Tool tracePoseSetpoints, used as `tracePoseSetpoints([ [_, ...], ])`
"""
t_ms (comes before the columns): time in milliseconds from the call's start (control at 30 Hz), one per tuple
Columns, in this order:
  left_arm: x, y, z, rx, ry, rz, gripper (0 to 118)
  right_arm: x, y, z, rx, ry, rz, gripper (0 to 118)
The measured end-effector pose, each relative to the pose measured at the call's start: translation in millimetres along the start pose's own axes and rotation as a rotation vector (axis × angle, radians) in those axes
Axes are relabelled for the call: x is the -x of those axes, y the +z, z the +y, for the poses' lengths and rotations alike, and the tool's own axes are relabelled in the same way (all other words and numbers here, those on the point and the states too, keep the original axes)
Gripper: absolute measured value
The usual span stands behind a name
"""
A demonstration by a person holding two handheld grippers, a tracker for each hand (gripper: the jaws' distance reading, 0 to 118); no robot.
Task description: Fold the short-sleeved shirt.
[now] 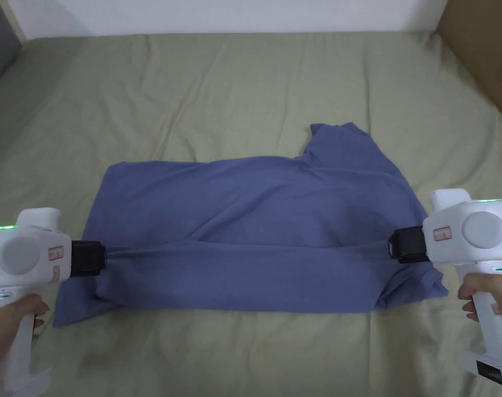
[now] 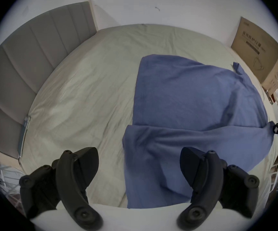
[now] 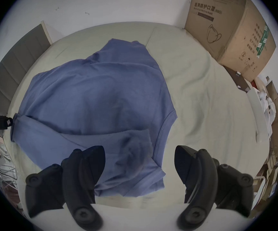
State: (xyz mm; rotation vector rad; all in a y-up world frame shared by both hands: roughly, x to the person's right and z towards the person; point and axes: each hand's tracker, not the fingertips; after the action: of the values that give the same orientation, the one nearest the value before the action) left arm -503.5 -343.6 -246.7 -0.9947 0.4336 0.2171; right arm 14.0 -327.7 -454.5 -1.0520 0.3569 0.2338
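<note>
A blue short-sleeved shirt lies lengthwise across the bed, its near long edge folded over onto the body in a band. One sleeve sticks out at the far right. My left gripper is at the shirt's left end, level with the fold. In the left gripper view it is open, jaws wide apart, with blue cloth lying below and between them. My right gripper is at the right end. In the right gripper view it is open over the folded corner of the shirt.
The bed has a wrinkled pale green sheet with bare room on all sides of the shirt. A cardboard box stands at the far right corner. A grey padded headboard runs along the left. A white wall is behind.
</note>
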Motion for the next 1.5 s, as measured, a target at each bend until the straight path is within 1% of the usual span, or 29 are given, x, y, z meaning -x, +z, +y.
tracePoseSetpoints([
  [100, 7.1, 24.2, -16.2, -0.022, 0.013, -0.005, 102, -5.7, 23.2, -13.3, -0.051, -0.019, 0.021, 87],
  [133, 8.8, 35.7, -24.3, -0.044, 0.018, -0.021, 94, -7.2, 33.3, -20.9, -0.083, -0.028, 0.030, 81],
  [167, 10.0, 47.7, -34.1, -0.062, 0.026, -0.043, 73, -7.9, 42.2, -29.4, -0.103, -0.037, 0.029, 67],
  [200, 10.6, 55.1, -42.9, -0.066, 0.033, -0.043, 32, -7.8, 49.5, -38.6, -0.114, -0.045, 0.024, 39],
  [233, 9.7, 61.2, -55.3, -0.067, 0.038, -0.041, 3, -7.6, 55.8, -49.2, -0.125, -0.054, 0.023, 15],
  [267, 9.3, 66.2, -64.6, -0.072, 0.038, -0.032, 2, -7.4, 59.8, -58.4, -0.136, -0.062, 0.024, 5],
  [467, 9.5, 65.8, -93.9, -0.078, 0.056, -0.053, 2, -4.2, 63.4, -99.0, -0.094, -0.100, 0.053, 2],
  [500, 10.8, 62.2, -92.1, -0.077, 0.073, -0.046, 20, -4.6, 60.7, -102.3, -0.086, -0.115, 0.052, 2],
  [567, 13.3, 51.3, -84.5, -0.058, 0.107, -0.058, 77, -6.2, 59.5, -108.7, -0.070, -0.147, 0.056, 2],
  [600, 14.0, 44.8, -82.9, -0.052, 0.110, -0.065, 100, -6.8, 59.9, -111.4, -0.071, -0.158, 0.060, 2],
  [633, 13.2, 37.5, -80.9, -0.045, 0.112, -0.064, 103, -6.7, 60.1, -113.7, -0.069, -0.166, 0.059, 2],
  [733, 8.5, 17.4, -76.3, -0.017, 0.105, -0.057, 100, -8.2, 60.8, -121.2, -0.066, -0.185, 0.051, 2],
  [767, 7.7, 10.6, -76.7, -0.005, 0.104, -0.067, 93, -8.7, 60.2, -122.8, -0.063, -0.191, 0.051, 2],
  [800, 3.6, 5.8, -78.0, 0.009, 0.104, -0.083, 79, -9.3, 59.5, -124.9, -0.058, -0.203, 0.051, 2],
  [867, -3.7, -0.6, -80.7, 0.013, 0.071, -0.022, 66, -10.2, 57.3, -127.6, -0.048, -0.215, 0.053, 2],
  [900, -5.3, 0.0, -81.6, -0.008, 0.021, -0.004, 53, -10.2, 56.1, -128.7, -0.044, -0.222, 0.052, 2],
  [967, -5.9, 7.2, -79.2, -0.016, 0.029, -0.009, 14, -10.1, 53.8, -127.6, -0.040, -0.229, 0.055, 2],
  [1033, 1.9, 12.4, -73.2, -0.028, 0.020, -0.010, 10, -9.2, 50.7, -122.0, -0.046, -0.230, 0.066, 3],
  [1067, 4.6, 14.5, -70.7, -0.024, 0.046, -0.067, 10, -9.3, 49.1, -117.7, -0.049, -0.229, 0.067, 3],
  [1100, 6.4, 14.6, -68.3, -0.010, 0.053, -0.060, 10, -9.9, 45.9, -110.5, -0.051, -0.223, 0.062, 9],
  [1133, 6.6, 15.5, -67.2, -0.014, 0.045, -0.057, 10, -10.8, 41.7, -102.1, -0.048, -0.215, 0.050, 23],
  [1167, 5.1, 16.8, -67.0, -0.018, 0.035, -0.056, 10, -12.9, 35.5, -94.9, -0.046, -0.205, 0.040, 44],
  [1200, 3.6, 18.0, -66.6, -0.020, 0.025, -0.051, 10, -16.3, 24.0, -85.5, -0.045, -0.186, 0.030, 74],
  [1233, 2.0, 18.9, -66.3, -0.018, 0.014, -0.048, 10, -18.8, 14.4, -77.9, -0.041, -0.176, 0.006, 81],
  [1333, -1.4, 22.2, -66.9, -0.022, -0.021, -0.038, 10, -25.3, -14.7, -56.4, 0.050, -0.183, -0.065, 81],
  [1400, -0.7, 22.8, -67.4, -0.022, -0.026, -0.042, 10, -25.6, -21.9, -50.1, 0.054, -0.194, 0.015, 79],
  [1433, 0.2, 23.1, -67.2, -0.019, -0.026, -0.045, 10, -23.6, -21.6, -48.5, 0.061, -0.201, 0.050, 71],
  [1467, 1.1, 22.9, -66.8, -0.019, -0.024, -0.048, 10, -20.9, -22.7, -46.7, 0.065, -0.191, 0.069, 55],
  [1500, 1.6, 22.8, -66.1, -0.017, -0.022, -0.051, 10, -16.8, -24.6, -44.6, 0.068, -0.176, 0.063, 33],
])
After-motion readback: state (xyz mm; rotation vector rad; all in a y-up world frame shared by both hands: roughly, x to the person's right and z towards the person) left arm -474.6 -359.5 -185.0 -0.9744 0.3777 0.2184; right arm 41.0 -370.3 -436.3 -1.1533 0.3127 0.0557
